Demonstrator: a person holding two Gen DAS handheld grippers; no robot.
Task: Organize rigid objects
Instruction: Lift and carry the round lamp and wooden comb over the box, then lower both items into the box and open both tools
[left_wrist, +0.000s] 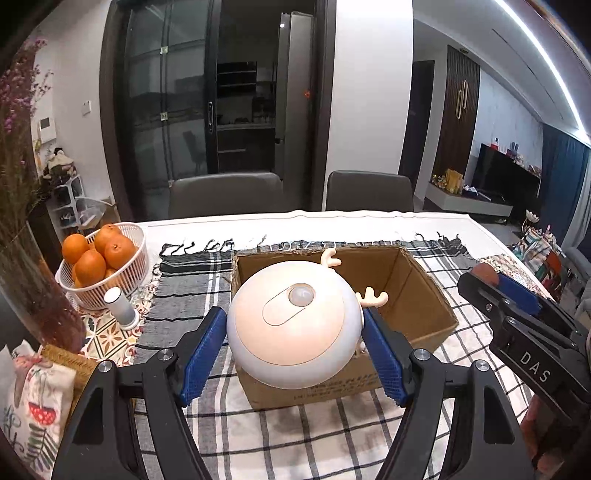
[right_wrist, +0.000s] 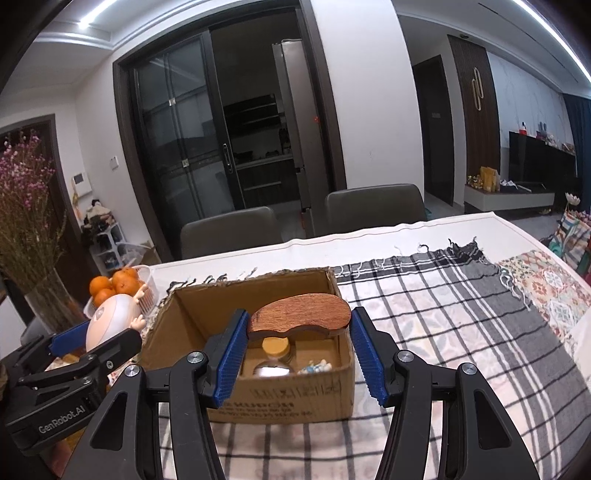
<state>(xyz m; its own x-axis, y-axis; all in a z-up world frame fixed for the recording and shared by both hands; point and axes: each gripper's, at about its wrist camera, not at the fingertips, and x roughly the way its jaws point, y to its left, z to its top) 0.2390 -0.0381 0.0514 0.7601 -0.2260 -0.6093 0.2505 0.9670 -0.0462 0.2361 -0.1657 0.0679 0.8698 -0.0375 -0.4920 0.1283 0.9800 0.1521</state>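
Observation:
My left gripper (left_wrist: 294, 339) is shut on a round white night light with antlers (left_wrist: 294, 325) and holds it over the near left edge of the open cardboard box (left_wrist: 424, 295). My right gripper (right_wrist: 298, 352) is shut on a brown wooden board (right_wrist: 300, 316) and holds it above the same box (right_wrist: 295, 400). Inside the box lie a glass jar with a yellow lid (right_wrist: 275, 349) and a small pale-blue item (right_wrist: 315, 366). The night light also shows in the right wrist view (right_wrist: 110, 323), left of the box. The right gripper shows in the left wrist view (left_wrist: 517, 310).
A white basket of oranges (left_wrist: 122, 273) and a small white cylinder (left_wrist: 120, 308) stand left of the box. A glass vase with dried flowers (left_wrist: 33, 288) and a printed pouch (left_wrist: 33, 402) are at the left edge. Two chairs (left_wrist: 369, 190) stand beyond the checked cloth (left_wrist: 295, 435).

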